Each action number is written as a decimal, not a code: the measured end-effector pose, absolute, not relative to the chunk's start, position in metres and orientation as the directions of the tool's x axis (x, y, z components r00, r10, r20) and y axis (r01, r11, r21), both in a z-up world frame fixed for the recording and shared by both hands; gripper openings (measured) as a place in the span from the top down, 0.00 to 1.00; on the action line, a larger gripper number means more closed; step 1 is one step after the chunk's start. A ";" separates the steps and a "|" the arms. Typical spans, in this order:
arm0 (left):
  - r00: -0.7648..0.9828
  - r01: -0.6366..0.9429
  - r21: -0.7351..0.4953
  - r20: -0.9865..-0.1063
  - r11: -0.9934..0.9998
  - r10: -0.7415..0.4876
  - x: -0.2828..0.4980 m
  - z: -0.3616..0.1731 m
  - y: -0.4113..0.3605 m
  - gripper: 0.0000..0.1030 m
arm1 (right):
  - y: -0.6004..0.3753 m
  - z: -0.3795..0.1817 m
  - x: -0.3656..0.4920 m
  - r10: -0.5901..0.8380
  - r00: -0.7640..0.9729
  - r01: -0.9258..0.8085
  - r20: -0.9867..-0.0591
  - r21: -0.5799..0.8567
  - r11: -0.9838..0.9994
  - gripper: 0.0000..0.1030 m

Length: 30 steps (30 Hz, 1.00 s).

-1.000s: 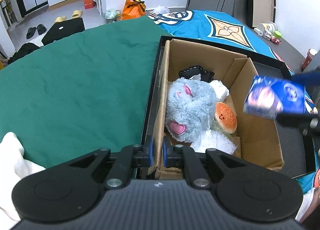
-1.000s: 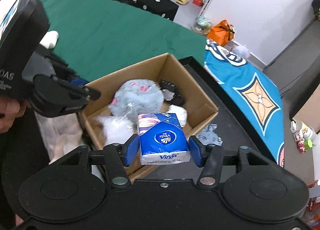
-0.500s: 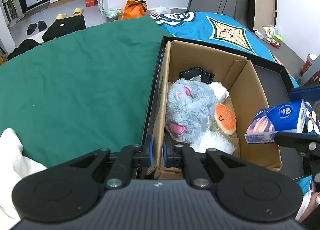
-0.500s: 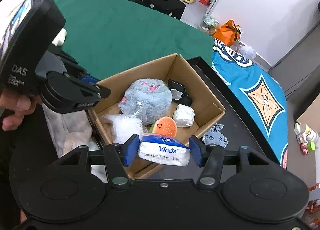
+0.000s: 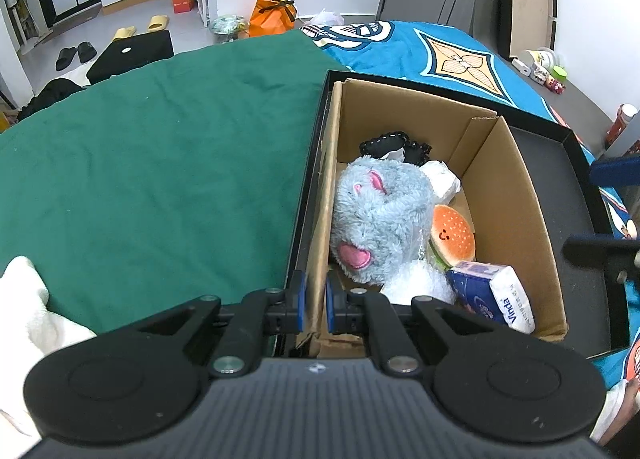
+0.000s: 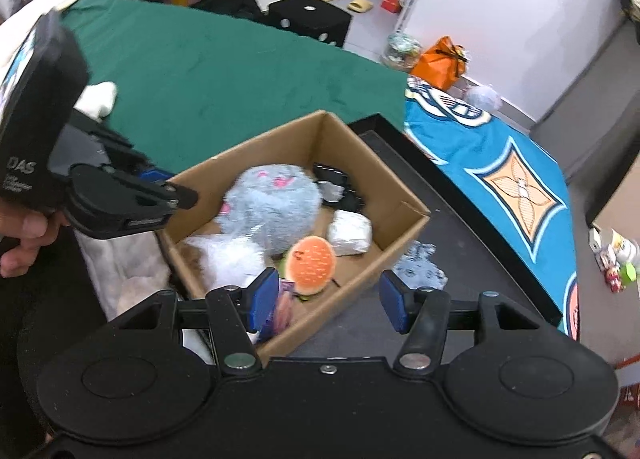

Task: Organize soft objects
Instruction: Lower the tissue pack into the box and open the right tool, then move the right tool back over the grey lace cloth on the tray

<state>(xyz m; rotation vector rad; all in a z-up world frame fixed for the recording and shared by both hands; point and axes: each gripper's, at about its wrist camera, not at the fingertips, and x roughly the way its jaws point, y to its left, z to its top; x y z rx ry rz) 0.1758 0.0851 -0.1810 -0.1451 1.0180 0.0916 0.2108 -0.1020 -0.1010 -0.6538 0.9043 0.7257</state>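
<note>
The tissue pack (image 5: 494, 293) now lies in the cardboard box (image 5: 516, 195), right hand-held gripper (image 6: 329, 301) open and empty, left hand-held gripper (image 5: 315, 301) clamping the box wall

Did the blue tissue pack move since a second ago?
Yes. The tissue pack was up by the cardboard box's right wall; now it lies down inside the box, beside the burger toy.

Tissue pack (image 5: 494, 295) in cardboard box (image 5: 508, 179), beside burger toy (image 5: 454, 235) and plush (image 5: 380, 219).

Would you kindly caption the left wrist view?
Left gripper clamps brown cardboard box wall; blue tissue pack lies inside beside grey plush.
</note>
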 end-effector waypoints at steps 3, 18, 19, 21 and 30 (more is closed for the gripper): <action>0.517 -0.143 -0.072 -0.856 0.987 0.013 0.177 -0.181 0.084 0.90 | -0.114 -0.103 0.219 0.274 0.428 -0.767 -0.861 -0.185 0.615 0.46; 0.506 -0.176 -0.005 -0.858 0.984 0.086 0.179 -0.166 0.078 0.58 | -0.158 -0.113 0.266 0.342 0.422 -0.683 -0.840 -0.047 0.729 0.43; 0.506 -0.179 -0.005 -0.858 0.984 0.087 0.179 -0.165 0.078 0.56 | -0.161 -0.113 0.270 0.348 0.423 -0.676 -0.837 -0.036 0.736 0.43; 0.503 -0.182 0.000 -0.859 0.983 0.093 0.181 -0.162 0.077 0.51 | -0.166 -0.113 0.276 0.360 0.425 -0.663 -0.831 -0.015 0.748 0.42; 0.487 -0.179 0.076 -0.860 0.981 0.155 0.193 -0.154 0.062 0.36 | -0.186 -0.130 0.300 0.415 0.427 -0.588 -0.803 0.102 0.803 0.37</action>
